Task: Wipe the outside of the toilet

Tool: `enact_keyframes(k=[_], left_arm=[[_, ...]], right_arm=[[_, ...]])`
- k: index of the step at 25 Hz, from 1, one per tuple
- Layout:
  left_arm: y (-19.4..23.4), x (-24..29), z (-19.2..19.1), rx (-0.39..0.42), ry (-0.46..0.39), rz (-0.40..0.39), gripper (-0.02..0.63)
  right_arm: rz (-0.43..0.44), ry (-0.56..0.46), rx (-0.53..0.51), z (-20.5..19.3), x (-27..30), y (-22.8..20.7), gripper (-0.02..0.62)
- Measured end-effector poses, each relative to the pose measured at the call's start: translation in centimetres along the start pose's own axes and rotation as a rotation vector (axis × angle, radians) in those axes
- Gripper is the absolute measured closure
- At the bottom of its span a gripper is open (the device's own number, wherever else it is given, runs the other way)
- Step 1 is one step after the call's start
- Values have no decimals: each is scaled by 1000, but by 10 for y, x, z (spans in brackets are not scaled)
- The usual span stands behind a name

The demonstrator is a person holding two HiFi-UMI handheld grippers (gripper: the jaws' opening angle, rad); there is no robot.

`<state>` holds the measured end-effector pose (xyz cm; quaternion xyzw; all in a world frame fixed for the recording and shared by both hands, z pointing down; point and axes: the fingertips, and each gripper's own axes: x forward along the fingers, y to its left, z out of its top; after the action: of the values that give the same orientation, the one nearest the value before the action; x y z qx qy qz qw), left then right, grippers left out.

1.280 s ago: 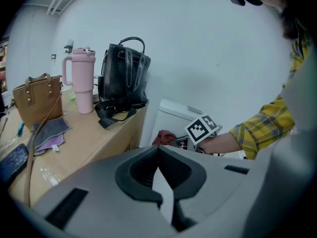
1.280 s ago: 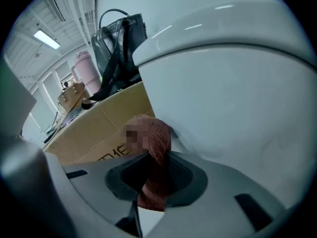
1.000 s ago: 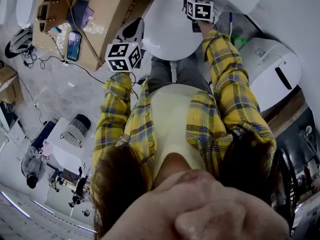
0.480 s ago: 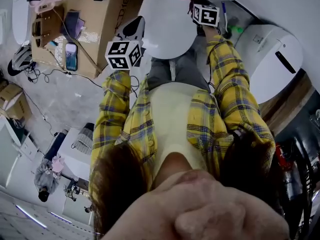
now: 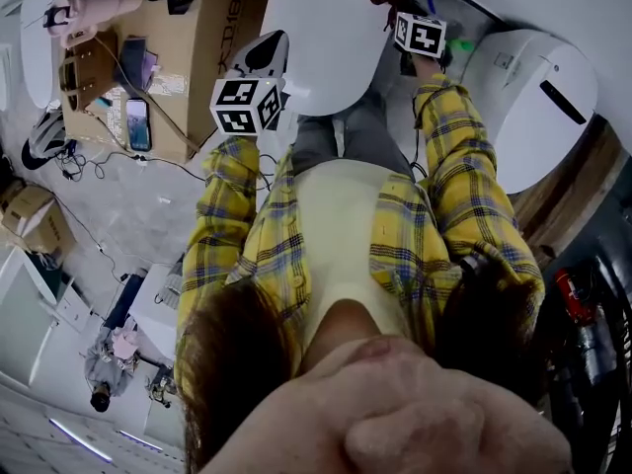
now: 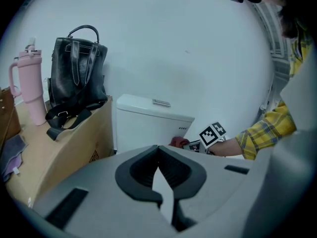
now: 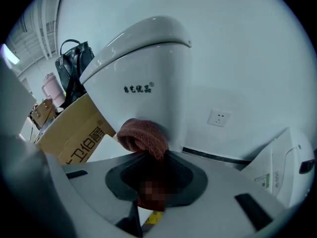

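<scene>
**Cloth on the toilet tank, wiping under way**

Nearest, the left gripper point(image 6: 158, 151) hung idle by the left edge of the shut lid point(image 5: 318, 42), its jaws together on nothing. Farther off, the right gripper point(image 7: 148, 170) was clamped on a reddish cloth point(image 7: 142, 137), which touched the low front of the tank point(image 7: 148, 68). A good wipe probably called for steady pressure, overlapping strokes and the bunched cloth spread flatter against the curved wall.
</scene>
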<state>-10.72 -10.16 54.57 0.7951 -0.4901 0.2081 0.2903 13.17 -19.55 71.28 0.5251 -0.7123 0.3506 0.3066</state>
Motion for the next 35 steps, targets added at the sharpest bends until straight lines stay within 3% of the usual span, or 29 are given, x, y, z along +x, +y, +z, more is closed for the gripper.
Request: enact_keyframes(k=[8, 16, 35], left_arm=[[-9, 5, 8, 5, -17, -28, 598], [-3, 1, 14, -12, -35, -36, 598], [12, -28, 22, -57, -109, -36, 598]], right_arm=[[-16, -12, 6, -10, -28, -12, 505], [29, -48, -24, -15, -73, 10, 505], [131, -198, -95, 21, -169, 85, 505]])
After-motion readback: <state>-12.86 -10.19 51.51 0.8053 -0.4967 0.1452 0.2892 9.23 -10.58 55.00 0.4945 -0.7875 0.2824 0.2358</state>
